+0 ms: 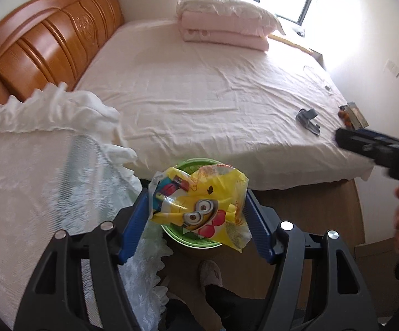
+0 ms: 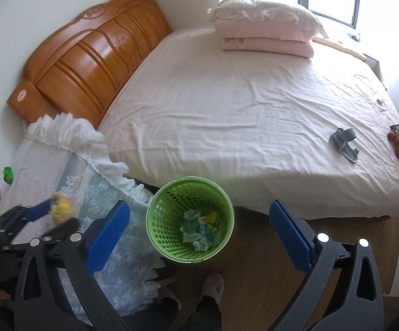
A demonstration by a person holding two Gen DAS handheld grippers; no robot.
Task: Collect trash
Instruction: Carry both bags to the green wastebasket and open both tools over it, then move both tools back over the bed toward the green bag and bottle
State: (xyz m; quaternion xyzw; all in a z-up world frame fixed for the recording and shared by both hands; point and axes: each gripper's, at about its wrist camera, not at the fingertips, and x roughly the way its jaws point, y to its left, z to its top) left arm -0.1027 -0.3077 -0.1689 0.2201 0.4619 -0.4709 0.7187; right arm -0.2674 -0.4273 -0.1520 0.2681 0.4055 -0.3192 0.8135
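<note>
A: What is gripped by the left hand-held gripper [image 1: 198, 215]?

B: A crumpled yellow wrapper [image 1: 199, 207] with a cartoon print is pinched between its two blue pads. It is held directly above the green basket [image 2: 189, 219], which is seen just past the fingertips and below them, so that a release would probably drop it inside.

A: And the right hand-held gripper [image 2: 206, 237]?

B: Its jaws are spread wide and nothing is held between them. The basket is framed in the gap ahead of it, and some crumpled paper scraps [image 2: 199, 231] are already lying at the bottom.

A: Why is the basket set where it is?

B: It is stood on the floor against the side of the bed [image 2: 254, 110] and beside the lace-covered stand [image 2: 61, 165], presumably so it can be reached from either one.

A: Is anything left to be collected?

B: Possibly. To the far left of the right hand-held gripper, a small green item [image 2: 7, 173] is seen on the lace cover. Far off to its right, a grey object [image 2: 342, 143] is lying on the sheet. Whether either counts as trash cannot be told.
</note>
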